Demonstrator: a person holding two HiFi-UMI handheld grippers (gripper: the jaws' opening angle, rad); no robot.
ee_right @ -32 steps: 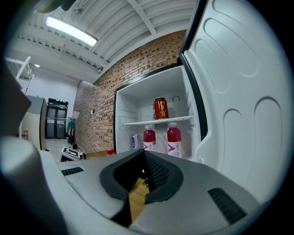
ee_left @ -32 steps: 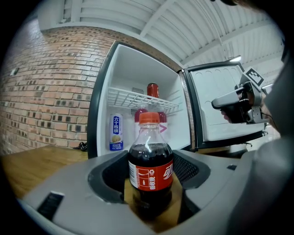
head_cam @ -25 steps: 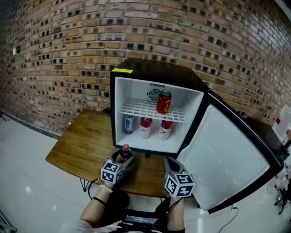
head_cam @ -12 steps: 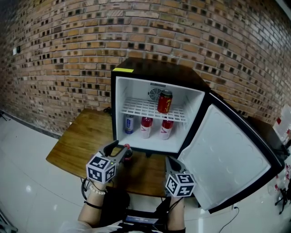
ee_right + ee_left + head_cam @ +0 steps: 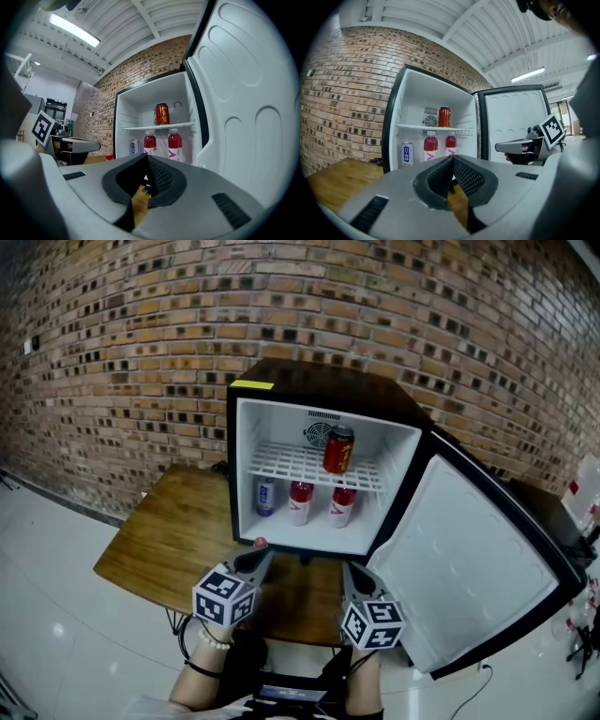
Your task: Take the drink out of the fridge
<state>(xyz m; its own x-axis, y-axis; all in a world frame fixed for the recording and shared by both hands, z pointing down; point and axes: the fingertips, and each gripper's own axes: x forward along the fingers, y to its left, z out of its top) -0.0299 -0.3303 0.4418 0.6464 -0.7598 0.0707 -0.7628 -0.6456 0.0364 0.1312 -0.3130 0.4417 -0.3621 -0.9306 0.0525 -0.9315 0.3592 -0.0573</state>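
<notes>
The small black fridge [image 5: 323, 390] stands open on the wooden table [image 5: 173, 540]. On its shelf sits a red can [image 5: 337, 449]; below stand two red bottles [image 5: 300, 502] and a blue-white can [image 5: 265, 496]. A dark bottle stands on the table before the fridge, and only its red cap [image 5: 260, 542] shows past my left gripper [image 5: 257, 560]. That gripper is shut with nothing between its pads [image 5: 461, 174]. My right gripper [image 5: 349, 570] hovers beside it, also shut and empty, facing the fridge [image 5: 154, 126].
The fridge door [image 5: 469, 568] swings wide to the right, close by my right gripper. A brick wall [image 5: 141, 343] runs behind the table. A dark cable [image 5: 221, 466] lies at the table's back, left of the fridge. White floor lies to the left.
My left gripper let go of the dark bottle, leaving it standing on the table, drew back, then shut empty in front of it. The right gripper stayed put.
</notes>
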